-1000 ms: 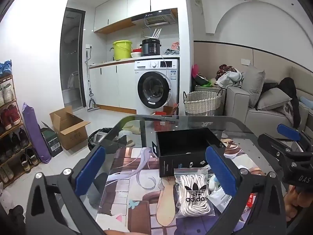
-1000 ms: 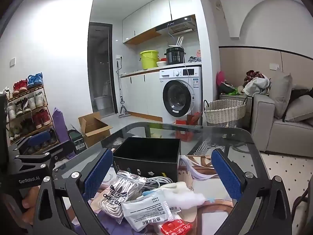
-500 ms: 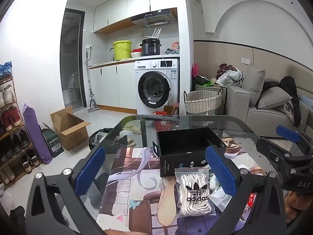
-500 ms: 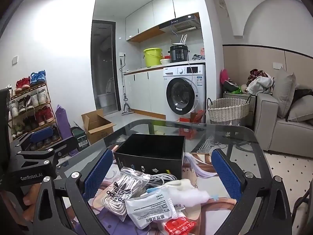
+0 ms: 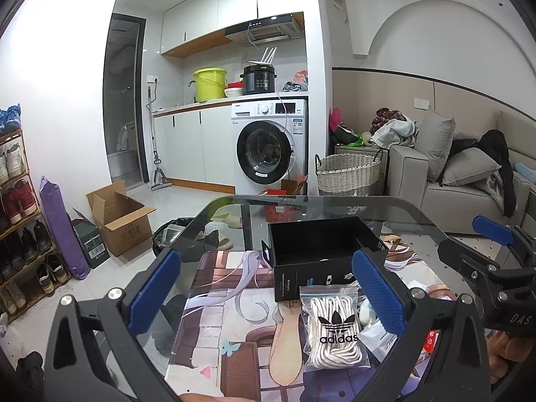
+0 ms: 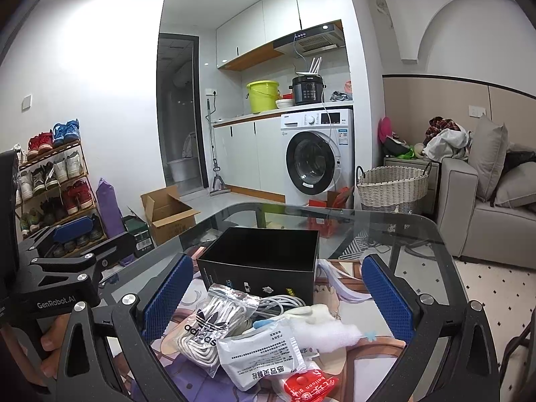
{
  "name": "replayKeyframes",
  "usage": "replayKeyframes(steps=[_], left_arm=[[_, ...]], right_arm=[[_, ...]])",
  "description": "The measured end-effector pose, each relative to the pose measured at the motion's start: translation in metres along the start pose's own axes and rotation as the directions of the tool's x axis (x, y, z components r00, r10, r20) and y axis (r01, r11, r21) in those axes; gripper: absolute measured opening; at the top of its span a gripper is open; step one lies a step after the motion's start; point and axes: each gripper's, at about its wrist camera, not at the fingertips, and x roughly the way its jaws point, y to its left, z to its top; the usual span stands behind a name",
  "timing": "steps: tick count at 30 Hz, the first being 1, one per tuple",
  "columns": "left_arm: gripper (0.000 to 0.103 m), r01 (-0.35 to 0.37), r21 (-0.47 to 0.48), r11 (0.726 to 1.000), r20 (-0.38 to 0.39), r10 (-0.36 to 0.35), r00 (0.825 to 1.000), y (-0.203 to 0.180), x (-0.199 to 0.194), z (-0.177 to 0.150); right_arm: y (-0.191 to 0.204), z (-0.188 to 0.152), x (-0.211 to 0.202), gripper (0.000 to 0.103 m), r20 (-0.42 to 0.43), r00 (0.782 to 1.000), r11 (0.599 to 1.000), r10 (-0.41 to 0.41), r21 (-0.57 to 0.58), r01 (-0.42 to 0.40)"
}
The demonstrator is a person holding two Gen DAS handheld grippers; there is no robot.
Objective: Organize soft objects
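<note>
Glass worktop (image 6: 385, 231) is carrying a black box (image 6: 264, 261) at frame centre, soft packets heaped below it. Both left tongs (image 5: 264, 296) and right tongs (image 6: 276, 296) are gaping wide, holding nothing. The slick laces bag (image 6: 211, 325) risks slipping when pinched.

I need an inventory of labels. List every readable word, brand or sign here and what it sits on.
"adidas": clear bag of white laces.
"GenRobot.AI": left gripper body, seen from the right wrist view.
"DAS": right gripper body, cut off at the frame edge.
"balloon glue": red packet, upside down.
Chinese print on the white pouch and small print on the black box: too small to read.
</note>
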Motion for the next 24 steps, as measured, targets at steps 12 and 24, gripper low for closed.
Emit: replayKeyframes(steps=[12,24], left_arm=[[0.103,-0.003,0.000,1.000,0.006,0.003,1.000,0.0004,0.0027,-0.0014],[0.103,-0.002,0.002,1.000,0.007,0.002,1.000,-0.0001,0.0038,-0.0037]], right_arm=[[0.0001,-0.0008,0.0003,0.102,-0.002,1.000,1.000,0.002,0.000,-0.002],[-0.0005,-0.0002,0.0008,0.102,-0.003,1.000,1.000,0.002,0.000,-0.002]])
